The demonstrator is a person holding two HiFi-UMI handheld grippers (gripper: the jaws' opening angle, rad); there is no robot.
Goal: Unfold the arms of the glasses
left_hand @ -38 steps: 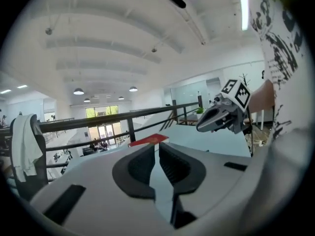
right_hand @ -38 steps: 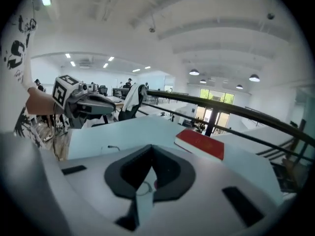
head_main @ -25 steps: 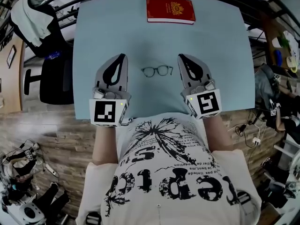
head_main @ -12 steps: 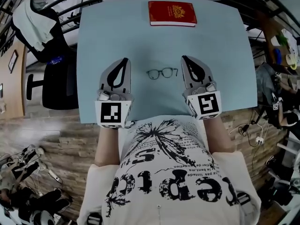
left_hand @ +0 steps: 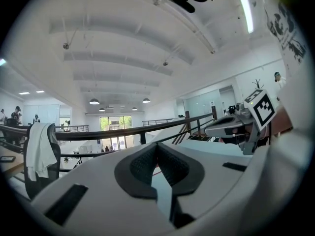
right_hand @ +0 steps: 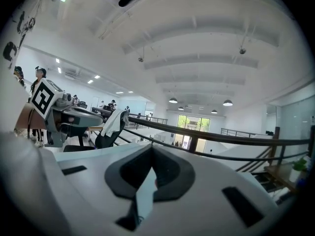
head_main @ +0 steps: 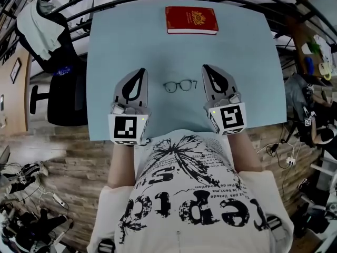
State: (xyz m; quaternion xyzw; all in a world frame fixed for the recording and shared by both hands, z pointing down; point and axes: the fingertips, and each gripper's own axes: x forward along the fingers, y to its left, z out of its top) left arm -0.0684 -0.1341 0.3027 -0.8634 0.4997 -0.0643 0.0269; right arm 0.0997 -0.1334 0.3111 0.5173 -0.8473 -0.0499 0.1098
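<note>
Where glasses (head_main: 179,85) lie, table (head_main: 131,46) edges stand well away.

Counting one desk (head_main: 105,46). Tallying on it one pair of glasses (head_main: 179,85), showing two lenses, and one red booklet (head_main: 191,20). Logging two grippers: left gripper (head_main: 140,73), right gripper (head_main: 206,68), two jaws apiece, making four. Adding two marker cubes, left cube (head_main: 127,128) and right cube (head_main: 229,117), one per gripper. Noting beside the desk one black chair (head_main: 63,96) draped with one white cloth (head_main: 34,20). Seeing one person (head_main: 184,194), showing two forearms.
</note>
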